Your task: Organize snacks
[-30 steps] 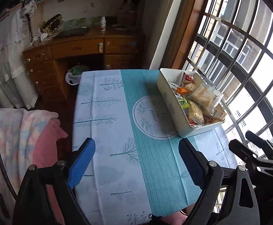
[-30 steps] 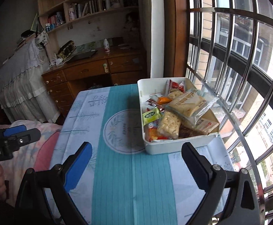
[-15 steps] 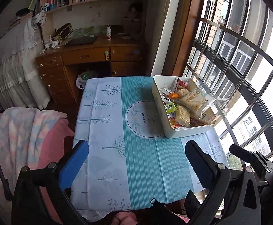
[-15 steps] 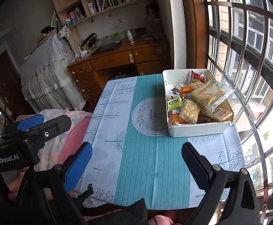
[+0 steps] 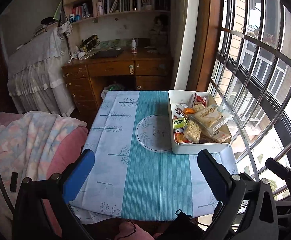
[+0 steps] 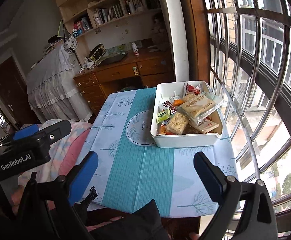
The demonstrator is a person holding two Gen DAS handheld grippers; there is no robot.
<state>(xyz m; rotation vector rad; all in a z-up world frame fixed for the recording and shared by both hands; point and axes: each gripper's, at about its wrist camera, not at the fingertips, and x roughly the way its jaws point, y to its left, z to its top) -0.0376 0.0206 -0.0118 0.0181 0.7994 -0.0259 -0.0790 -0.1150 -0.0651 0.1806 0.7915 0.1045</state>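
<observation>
A white bin point(image 5: 199, 150) point(image 6: 185, 140) stands on the far right of the table, by the window. It holds several snack packs: a clear pack of crackers point(image 6: 199, 105), a rice-crisp bar point(image 6: 177, 123), a green packet point(image 6: 163, 115) and a red packet point(image 5: 200, 99). My left gripper point(image 5: 145, 160) hovers open above the near half of the table, with nothing between its fingers. My right gripper point(image 6: 145, 158) is also open and empty, well short of the bin. Each gripper shows at the edge of the other's view: the left gripper point(image 6: 35, 134), the right gripper point(image 5: 281, 172).
The table carries a blue and teal cloth point(image 5: 145, 180) with a round emblem point(image 5: 153, 133) beside the bin. Curved window bars point(image 6: 265, 100) run close along the right. A bed with a pink blanket point(image 5: 35, 140) lies left; a wooden desk point(image 5: 115, 70) stands behind.
Both grippers have drawn back and up from the table, so the bin looks farther and the table's near edge now shows. The left jaws stand slightly wider.
</observation>
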